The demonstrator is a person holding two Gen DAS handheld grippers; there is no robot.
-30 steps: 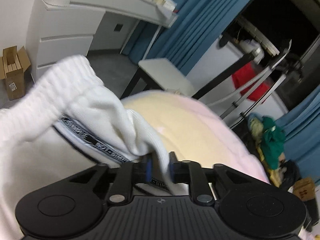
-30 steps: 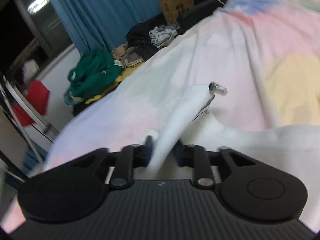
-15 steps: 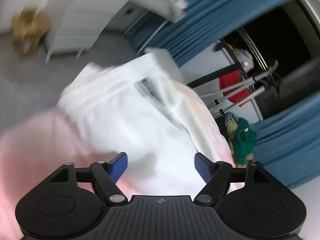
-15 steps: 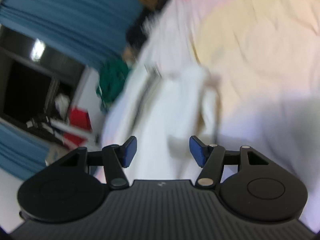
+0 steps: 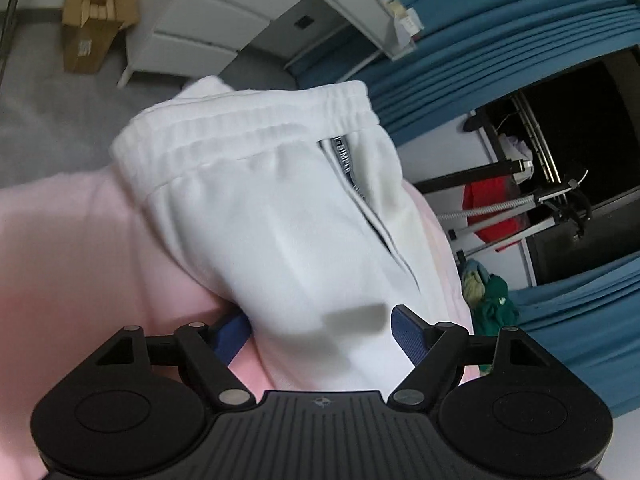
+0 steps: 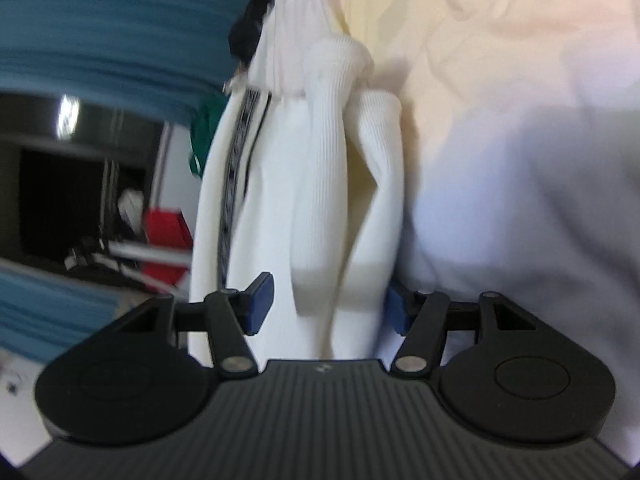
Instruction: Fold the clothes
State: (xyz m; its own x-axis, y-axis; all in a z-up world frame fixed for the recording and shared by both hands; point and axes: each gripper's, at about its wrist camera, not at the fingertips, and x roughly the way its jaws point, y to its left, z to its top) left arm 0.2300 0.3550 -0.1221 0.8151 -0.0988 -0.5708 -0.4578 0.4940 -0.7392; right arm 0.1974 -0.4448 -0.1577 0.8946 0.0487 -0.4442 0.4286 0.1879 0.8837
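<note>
Looking along the left gripper [image 5: 320,330], its blue-padded fingers [image 5: 408,334] stand wide apart, with nothing pinched between them. White sweatpants [image 5: 280,220] lie folded on the pink bedsheet [image 5: 72,260], running from the gap between the fingers up toward 12 o'clock, where the elastic waistband [image 5: 248,120] hangs at the bed's edge. A printed side stripe [image 5: 346,156] shows at about 1 o'clock. Beyond the bed, a cardboard box [image 5: 92,24] stands on the grey floor at 10 o'clock beside a white drawer unit [image 5: 208,28]; blue curtains [image 5: 500,28] hang at 1 o'clock, and a green garment [image 5: 494,300] lies at 3 o'clock.

From the right wrist view, the right gripper [image 6: 326,306] is likewise spread wide, gripping nothing. The sweatpants' ribbed cuffs [image 6: 332,128] lie on the pastel sheet [image 6: 520,80] between the pads [image 6: 260,304] and reach toward 12 o'clock, loosely bunched. The dark patterned stripe [image 6: 240,140] runs along the fabric at 11 o'clock. Blue curtain [image 6: 120,20] blurs at 10 o'clock.
</note>
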